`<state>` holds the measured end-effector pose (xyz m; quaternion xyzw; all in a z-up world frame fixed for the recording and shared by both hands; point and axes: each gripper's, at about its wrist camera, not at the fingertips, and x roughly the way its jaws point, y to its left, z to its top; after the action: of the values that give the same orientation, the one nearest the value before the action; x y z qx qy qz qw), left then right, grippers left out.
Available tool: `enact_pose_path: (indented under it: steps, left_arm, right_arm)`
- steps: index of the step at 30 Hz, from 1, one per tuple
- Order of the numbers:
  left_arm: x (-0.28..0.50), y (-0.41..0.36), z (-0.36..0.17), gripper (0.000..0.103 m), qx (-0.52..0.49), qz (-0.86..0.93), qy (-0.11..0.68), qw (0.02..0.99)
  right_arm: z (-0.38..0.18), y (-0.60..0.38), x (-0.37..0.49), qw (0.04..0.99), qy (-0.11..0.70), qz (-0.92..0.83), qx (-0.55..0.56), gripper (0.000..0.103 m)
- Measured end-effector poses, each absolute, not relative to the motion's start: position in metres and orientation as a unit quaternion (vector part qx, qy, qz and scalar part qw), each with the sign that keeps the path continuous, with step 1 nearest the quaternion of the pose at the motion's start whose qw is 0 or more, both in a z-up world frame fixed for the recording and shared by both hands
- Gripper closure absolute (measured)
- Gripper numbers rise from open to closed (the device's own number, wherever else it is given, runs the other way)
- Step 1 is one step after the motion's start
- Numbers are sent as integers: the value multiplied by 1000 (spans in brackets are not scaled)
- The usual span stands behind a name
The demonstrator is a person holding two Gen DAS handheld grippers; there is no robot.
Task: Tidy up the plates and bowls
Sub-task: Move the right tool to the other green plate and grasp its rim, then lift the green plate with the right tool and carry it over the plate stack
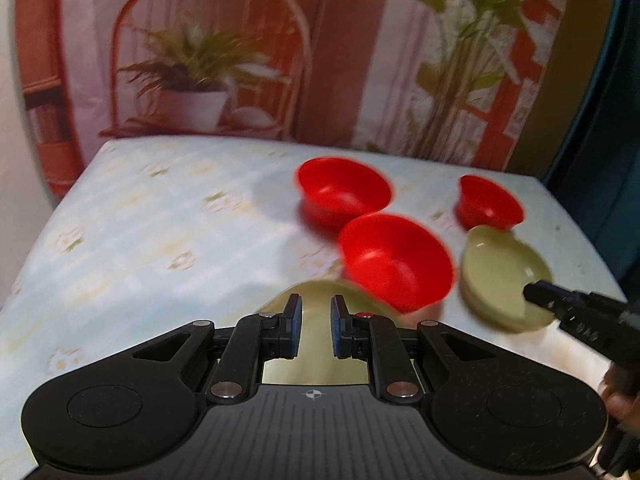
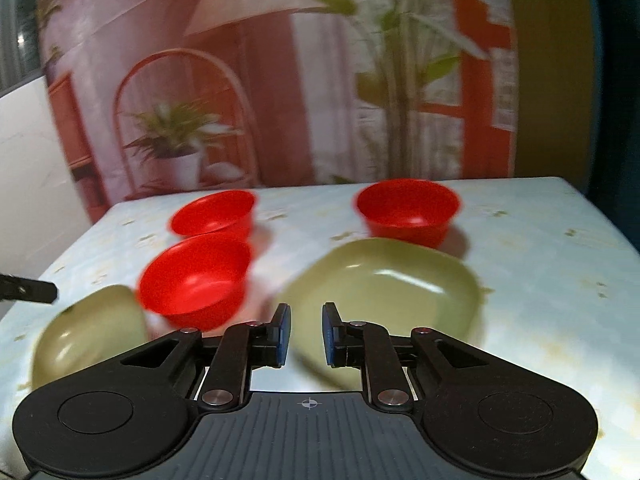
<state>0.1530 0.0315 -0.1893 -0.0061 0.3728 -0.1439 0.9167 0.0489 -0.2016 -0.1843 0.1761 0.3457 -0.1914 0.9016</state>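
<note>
My left gripper (image 1: 316,316) is shut on the near rim of an olive-green plate (image 1: 316,304), which hangs tilted off the table; in the right wrist view this plate (image 2: 88,332) shows at the lower left with the left gripper's tip (image 2: 44,292) beside it. A second green plate (image 2: 384,284) lies flat on the table. My right gripper (image 2: 306,332) stands slightly open, and the plate's near rim runs between its jaws without the pads pressing on it. Three red bowls stand upright: one close (image 1: 396,260), one behind it (image 1: 344,190), one at the far right (image 1: 490,202).
The table (image 1: 160,220) wears a pale blue flowered cloth, and its left half is bare. A printed backdrop (image 1: 240,40) with plants and a red arch hangs right behind the far edge. A hand (image 1: 620,396) holds the right gripper at the right border.
</note>
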Motion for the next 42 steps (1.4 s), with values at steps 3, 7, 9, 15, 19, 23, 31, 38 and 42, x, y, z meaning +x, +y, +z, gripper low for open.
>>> enact_pose_path:
  steps: [3, 7, 9, 15, 19, 23, 31, 38, 42]
  left_arm:
    - [159, 11, -188, 86, -2, -161, 368, 916]
    - [167, -24, -190, 86, 9, -187, 366, 912]
    - [171, -40, -193, 86, 14, -202, 366, 908]
    - [185, -75, -204, 84, 21, -234, 377, 896]
    - [198, -95, -214, 77, 33, -238, 383, 892]
    - [209, -106, -222, 76, 32, -243, 392, 887]
    - [229, -124, -237, 77, 56, -241, 402, 882]
    - [238, -137, -250, 77, 63, -238, 416, 876]
    - [235, -139, -254, 77, 68, -250, 424, 868]
  right_arm:
    - [-190, -214, 39, 900, 340, -214, 168, 81]
    - [-197, -228, 23, 899, 331, -242, 152, 80]
    - [-200, -236, 16, 897, 327, -255, 150, 79]
    - [-215, -252, 5, 888, 326, -270, 179, 78]
    - [-222, -255, 2, 885, 330, -271, 187, 78]
    - [-228, -259, -1, 881, 331, -272, 203, 78]
    - [-233, -261, 2, 882, 334, -256, 214, 78]
    - [-237, -266, 1, 876, 336, -250, 237, 78]
    - [-237, -266, 1, 878, 336, -245, 238, 79]
